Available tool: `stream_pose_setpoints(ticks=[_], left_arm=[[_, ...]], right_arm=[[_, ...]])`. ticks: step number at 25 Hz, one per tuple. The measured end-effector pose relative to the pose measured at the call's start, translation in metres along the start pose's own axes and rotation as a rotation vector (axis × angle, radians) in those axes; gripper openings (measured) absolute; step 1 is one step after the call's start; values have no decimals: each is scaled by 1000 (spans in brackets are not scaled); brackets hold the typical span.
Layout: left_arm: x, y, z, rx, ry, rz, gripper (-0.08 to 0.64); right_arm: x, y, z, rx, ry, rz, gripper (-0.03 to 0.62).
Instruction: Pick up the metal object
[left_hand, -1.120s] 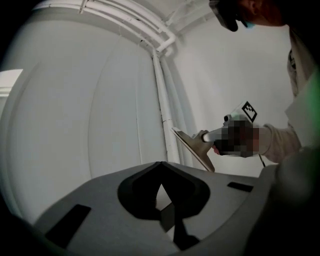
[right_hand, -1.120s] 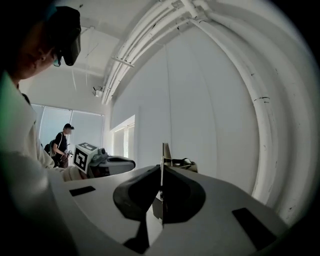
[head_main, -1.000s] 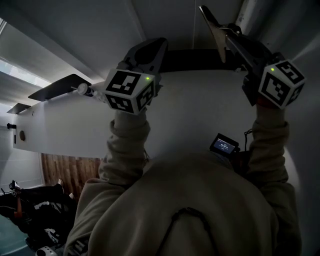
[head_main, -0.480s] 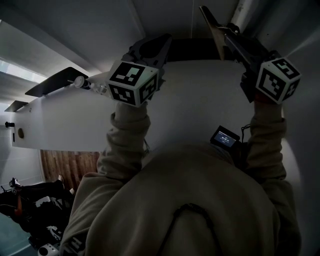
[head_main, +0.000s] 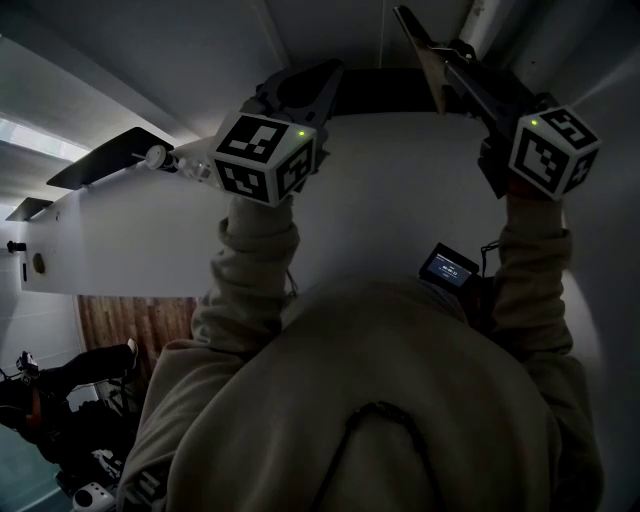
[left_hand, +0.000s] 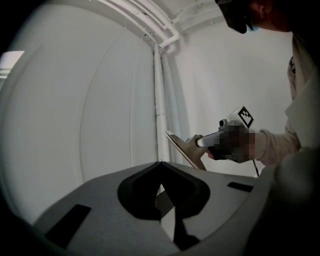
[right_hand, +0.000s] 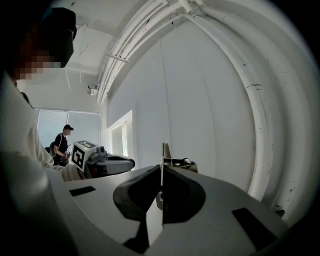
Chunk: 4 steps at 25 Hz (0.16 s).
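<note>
The right gripper (right_hand: 161, 175) is clamped tight on the metal object (right_hand: 164, 152), a thin flat blade sticking out edge-on past its tips, up near the white wall (right_hand: 200, 100). The left gripper (left_hand: 160, 165) hangs level beside it, jaws together on nothing.

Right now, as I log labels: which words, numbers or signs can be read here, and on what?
No words or numbers can be read in any view.
Left cube: black-and-white square markers only, no words.
Right cube: square markers only, no words.
Small screen at the chest: lit lines, too small to read.
</note>
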<state>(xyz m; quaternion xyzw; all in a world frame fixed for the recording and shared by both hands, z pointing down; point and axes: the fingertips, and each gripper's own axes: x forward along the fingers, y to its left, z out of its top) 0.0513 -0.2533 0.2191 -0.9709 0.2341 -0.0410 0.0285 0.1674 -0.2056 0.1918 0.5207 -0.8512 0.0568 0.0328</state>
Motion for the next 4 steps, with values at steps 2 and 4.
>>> stream_pose_setpoints(ticks=[2, 4], left_arm=[[-1, 0, 0, -1, 1, 1, 3], [-1, -1, -1, -3, 2, 1, 3]], right_arm=[[1, 2, 1, -6, 2, 4, 23], [2, 3, 2, -10, 4, 8, 23]])
